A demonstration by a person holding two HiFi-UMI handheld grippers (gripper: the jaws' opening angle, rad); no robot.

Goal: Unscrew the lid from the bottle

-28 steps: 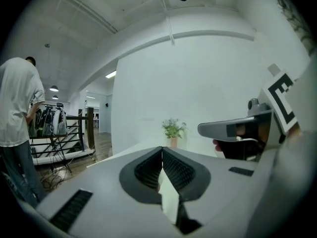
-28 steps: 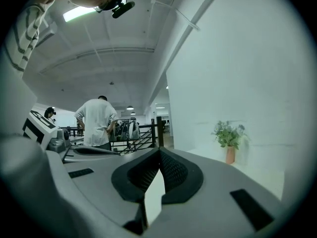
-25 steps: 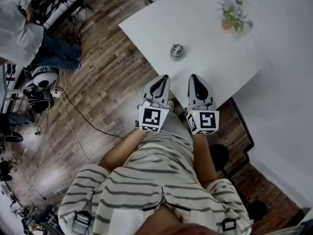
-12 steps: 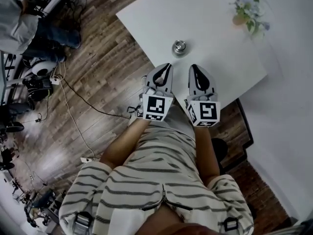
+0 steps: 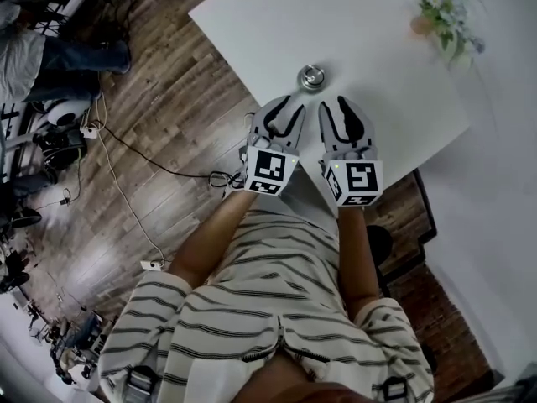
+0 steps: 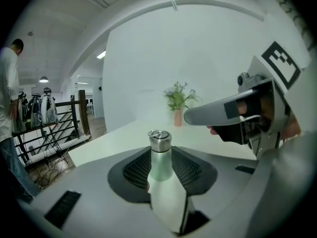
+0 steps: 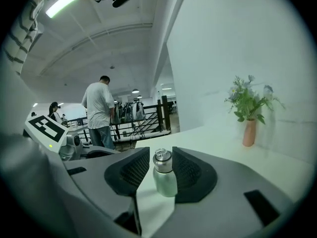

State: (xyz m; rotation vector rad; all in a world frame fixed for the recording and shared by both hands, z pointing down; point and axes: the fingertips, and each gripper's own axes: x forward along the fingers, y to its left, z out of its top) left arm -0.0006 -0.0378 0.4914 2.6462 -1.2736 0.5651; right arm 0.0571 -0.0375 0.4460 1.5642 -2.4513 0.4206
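Steel bottle (image 7: 166, 182) upright on white table (image 5: 377, 40), near its edge, just ahead of both tools. Left gripper (image 5: 283, 107) and right gripper (image 5: 338, 106) narrow but opening, empty, with the bottle beyond the tips. Likely faults: toppled or shoved off the edge by a stray jaw; body spinning with lid (image 7: 162, 158) under a loose grip. No brand or label legible, only square markers (image 5: 270, 169).

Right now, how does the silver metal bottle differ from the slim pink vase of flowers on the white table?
The silver metal bottle is closed with a ringed lid; the slim pink vase is open and holds flowers. The bottle stands near the table edge closest to the person; the vase stands farther back and to the right. The bottle is shiny metal; the vase is matt pink. Both stand upright on the white table.
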